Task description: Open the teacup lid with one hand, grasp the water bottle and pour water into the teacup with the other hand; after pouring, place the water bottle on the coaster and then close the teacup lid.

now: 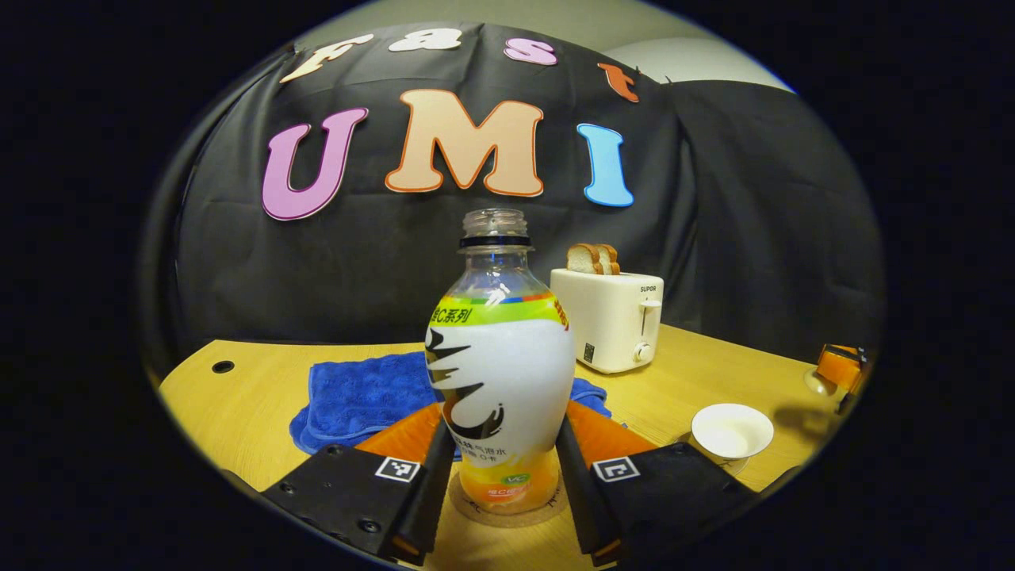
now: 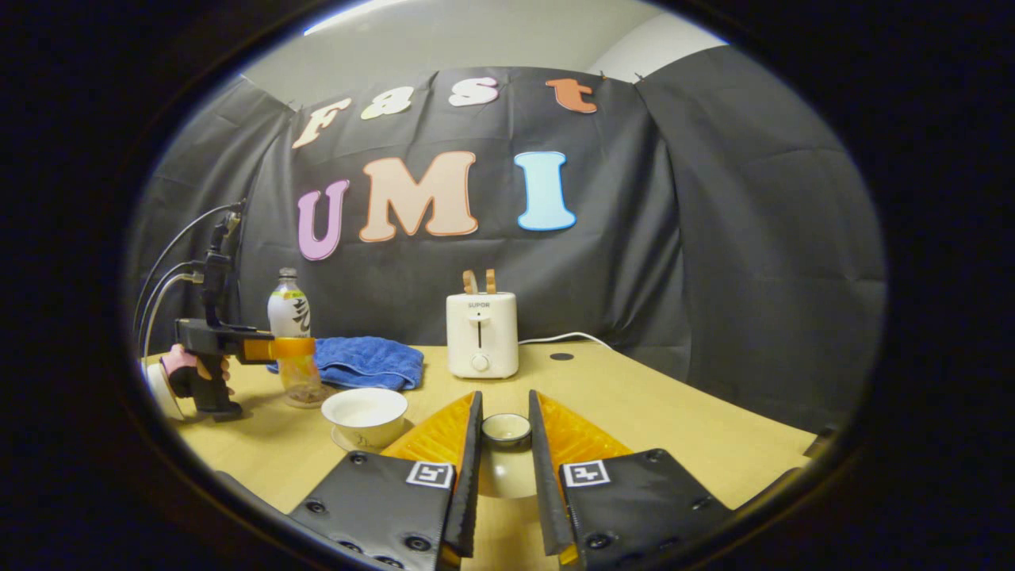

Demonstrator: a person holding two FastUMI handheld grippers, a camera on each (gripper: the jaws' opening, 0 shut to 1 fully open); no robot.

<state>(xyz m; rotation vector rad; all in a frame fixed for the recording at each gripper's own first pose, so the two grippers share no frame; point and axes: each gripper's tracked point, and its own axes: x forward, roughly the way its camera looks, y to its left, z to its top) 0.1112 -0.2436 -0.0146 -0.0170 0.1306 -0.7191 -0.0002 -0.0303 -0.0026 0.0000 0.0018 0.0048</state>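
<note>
Left gripper view, left to right:
- Blue towel (image 1: 361,396): lies crumpled on the wooden table (image 1: 238,396), behind and left of the bottle.
- Your left gripper (image 1: 501,484): fingers stand on either side of the water bottle (image 1: 499,373), low on its body. Both appear to touch it, but you cannot tell from here whether they press.
- Water bottle: upright, uncapped, standing on the round cork coaster (image 1: 507,511).
- White toaster (image 1: 610,317): behind and right of the bottle, two bread slices (image 1: 593,258) standing in its slots.
- Teacup (image 1: 731,432): open, white, on its saucer, to the right of the bottle and apart from it.

Right gripper view, left to right:
- A hand (image 2: 186,369) holds your left gripper (image 2: 295,347) at the far left, its orange fingers reaching across the water bottle (image 2: 290,333).
- Blue towel (image 2: 369,361): just right of the bottle.
- Teacup (image 2: 365,414): uncovered, on its saucer, in front of the towel.
- Your right gripper (image 2: 504,444): fingers flank the teacup lid (image 2: 506,460), whose knob sits between them. They look close against its sides; a firm clamp cannot be confirmed. Whether the lid rests on the table (image 2: 674,428) cannot be told.
- Toaster (image 2: 481,333): behind the lid, at the back of the table.
</note>
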